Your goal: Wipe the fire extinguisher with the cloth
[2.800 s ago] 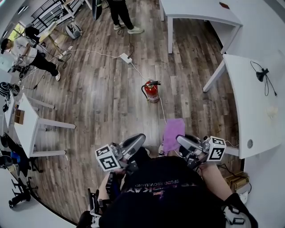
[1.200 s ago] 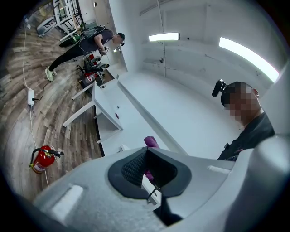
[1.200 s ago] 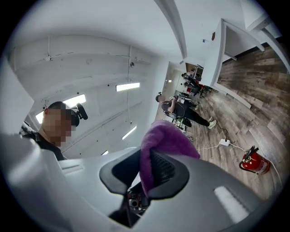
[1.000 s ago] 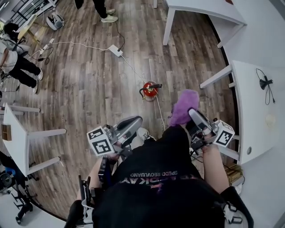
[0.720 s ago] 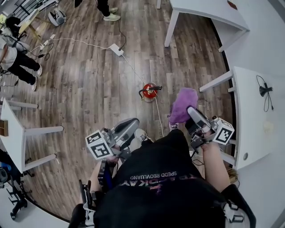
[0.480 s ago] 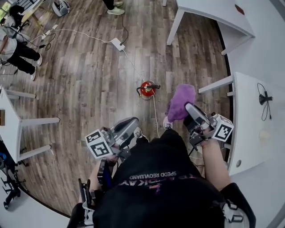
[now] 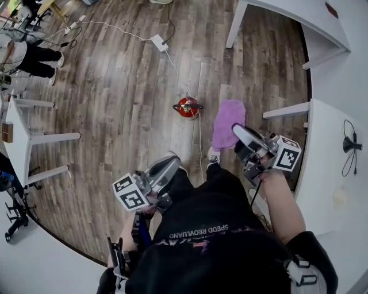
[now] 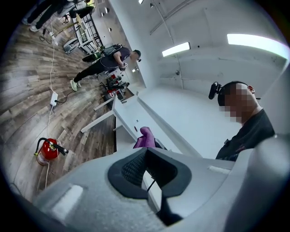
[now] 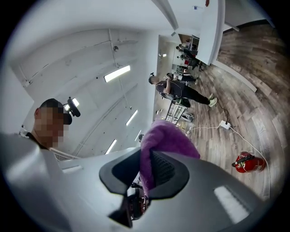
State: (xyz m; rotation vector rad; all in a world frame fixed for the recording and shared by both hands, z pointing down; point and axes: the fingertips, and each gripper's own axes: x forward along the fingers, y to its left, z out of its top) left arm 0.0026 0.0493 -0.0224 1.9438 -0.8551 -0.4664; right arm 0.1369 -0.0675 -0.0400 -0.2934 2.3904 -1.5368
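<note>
A small red fire extinguisher (image 7: 187,107) with a black handle stands on the wooden floor ahead of me; it also shows low left in the left gripper view (image 8: 47,150) and low right in the right gripper view (image 9: 248,164). My right gripper (image 7: 237,131) is shut on a purple cloth (image 7: 227,123) that hangs forward from its jaws, to the right of the extinguisher and well above it. That cloth (image 9: 164,141) bulges out between the right pads. My left gripper (image 7: 172,163) is shut and holds nothing, nearer to me and left of the extinguisher.
A white cable (image 7: 194,129) runs across the floor past the extinguisher to a power strip (image 7: 158,41). White tables stand at the right (image 7: 336,155), the far right (image 7: 287,16) and the left (image 7: 22,143). People (image 7: 29,54) work at the far left.
The view has moved closer to the extinguisher. The right gripper with the cloth has come down and forward, the cloth now drooping flatter. The left gripper has shifted slightly right and lower in view.
</note>
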